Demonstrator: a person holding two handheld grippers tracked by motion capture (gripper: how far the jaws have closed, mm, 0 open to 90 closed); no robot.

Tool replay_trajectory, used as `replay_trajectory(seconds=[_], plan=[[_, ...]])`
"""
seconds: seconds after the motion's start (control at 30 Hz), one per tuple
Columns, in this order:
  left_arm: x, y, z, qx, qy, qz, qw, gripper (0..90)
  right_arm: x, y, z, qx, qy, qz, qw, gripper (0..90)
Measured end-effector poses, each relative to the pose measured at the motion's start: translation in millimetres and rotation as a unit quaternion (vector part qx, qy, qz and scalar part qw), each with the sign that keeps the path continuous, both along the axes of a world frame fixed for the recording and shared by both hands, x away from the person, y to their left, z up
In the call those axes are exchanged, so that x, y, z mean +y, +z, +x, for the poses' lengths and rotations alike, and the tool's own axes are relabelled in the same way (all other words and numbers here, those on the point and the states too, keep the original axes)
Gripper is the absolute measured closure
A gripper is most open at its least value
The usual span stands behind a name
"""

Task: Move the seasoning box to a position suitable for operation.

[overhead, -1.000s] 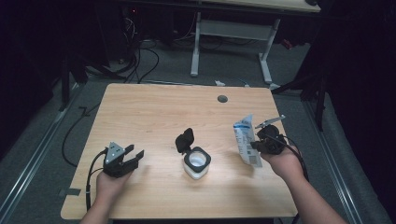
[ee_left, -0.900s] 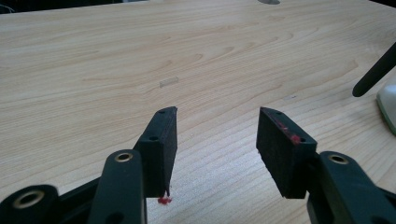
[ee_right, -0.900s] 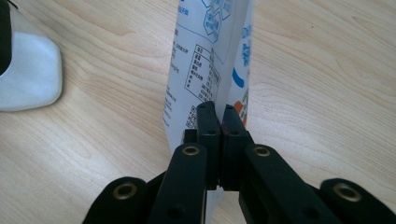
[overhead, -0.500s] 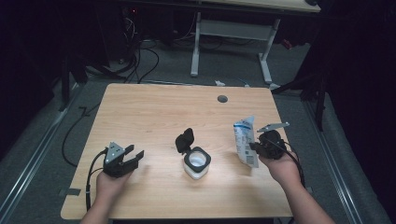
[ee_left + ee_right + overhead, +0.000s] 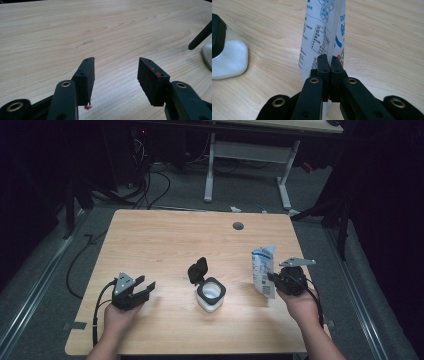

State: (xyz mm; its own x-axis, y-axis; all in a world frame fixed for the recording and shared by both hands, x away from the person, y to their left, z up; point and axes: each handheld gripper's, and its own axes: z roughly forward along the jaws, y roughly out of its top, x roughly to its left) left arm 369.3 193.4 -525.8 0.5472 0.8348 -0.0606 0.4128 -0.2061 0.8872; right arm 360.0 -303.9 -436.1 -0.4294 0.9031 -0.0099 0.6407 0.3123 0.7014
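- Right gripper, at about four o'clock on the light wooden table, is clamped tightly on the edge of a white and blue printed plastic pouch; in the right gripper view the black jaws are seen pressed together on the thin seam of the pouch.
- Compared with one second ago, the pouch has been carried a little down and toward the person, and it is now held upright, with its bottom near to the table top; whether it touches the wood cannot be told.
- Left gripper, at about eight o'clock, has been kept in place, its jaws standing apart with nothing between them, as the left gripper view shows above the bare wood.
- A small white square jar with a black flip lid opened back stands at six o'clock, between the two grippers and well apart from both.
- It is judged that the pouch is being brought to the jar, probably for pouring; this step is not yet begun.
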Motion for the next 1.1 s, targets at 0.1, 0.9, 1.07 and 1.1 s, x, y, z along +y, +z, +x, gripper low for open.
replay_trajectory(seconds=[0.1,0.9,1.07,1.1], plan=[[0.2,-0.1,0.1,0.000,0.003,0.002,1.0000,48.1,0.0,-3.0,-2.7,-0.017,0.002,0.008,0.9998,89.3],[3.4,2.2,-6.0,0.016,0.024,-0.005,0.9996,48.1,1.0,-28.9,-15.5,-0.114,-0.018,0.070,0.9908,89.3],[6.3,0.8,-9.7,0.025,0.047,-0.003,0.9986,46.9,3.6,-26.5,-15.1,-0.132,-0.016,0.064,0.9891,89.3],[8.0,0.7,-10.2,0.028,0.052,-0.008,0.9983,46.5,4.4,-26.1,-16.5,-0.135,-0.014,0.061,0.9889,89.3]])
